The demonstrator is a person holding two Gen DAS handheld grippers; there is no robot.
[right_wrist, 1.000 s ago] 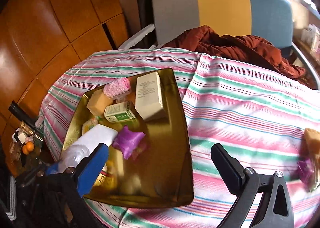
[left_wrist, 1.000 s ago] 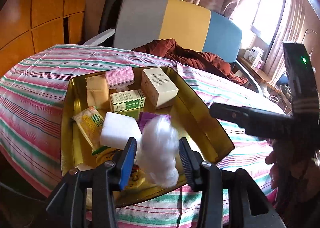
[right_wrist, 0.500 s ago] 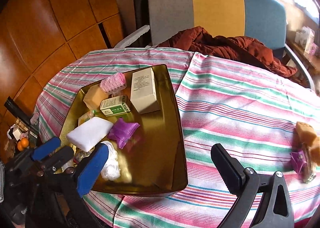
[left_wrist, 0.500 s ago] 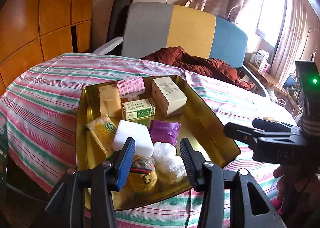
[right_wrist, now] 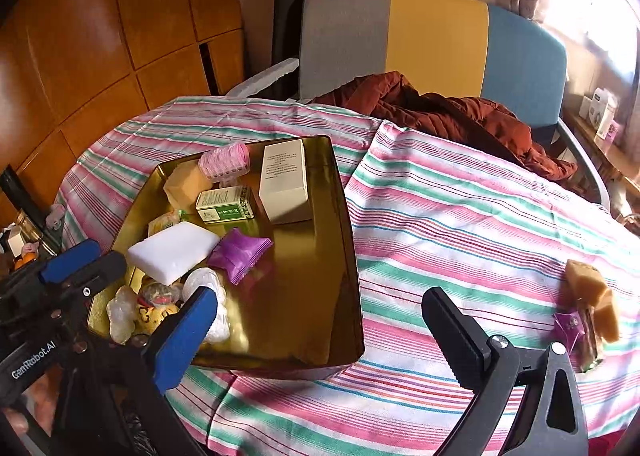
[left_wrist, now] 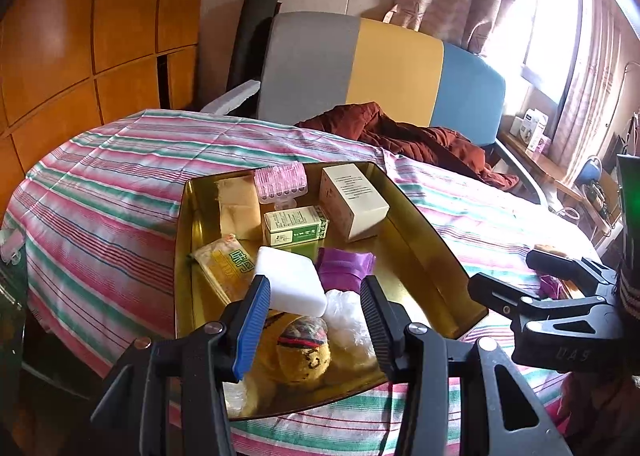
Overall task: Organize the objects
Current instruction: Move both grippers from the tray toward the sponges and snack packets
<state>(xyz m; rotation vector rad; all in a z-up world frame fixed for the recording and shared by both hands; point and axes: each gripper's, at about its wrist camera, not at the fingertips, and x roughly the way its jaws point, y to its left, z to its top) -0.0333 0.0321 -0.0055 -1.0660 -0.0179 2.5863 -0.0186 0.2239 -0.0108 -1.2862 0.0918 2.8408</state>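
Room: wood-panelled wall, tricolour chair (right_wrist: 432,40) behind the gold tray (right_wrist: 344,240), rust jacket (right_wrist: 460,116) on its seat.
Surface: striped tablecloth (right_wrist: 460,216) under the tray.
Change: white plastic wad (left_wrist: 348,316), held a second ago, now lies in the tray's near end beside the white block (left_wrist: 290,284); one more item sorted.
Left gripper (left_wrist: 316,316): fingers apart, empty, above the tray's near end.
Right gripper (right_wrist: 320,332): wide apart, empty, right of the tray.
Outstanding: tan blocks (right_wrist: 592,296) and purple packet (right_wrist: 568,326), well right of the tray.

Tray (right_wrist: 340,216) on table, left side.
Boxes (right_wrist: 285,180) lie at its far end; two loose items (right_wrist: 588,296) rest on the cloth (right_wrist: 460,224) well right.
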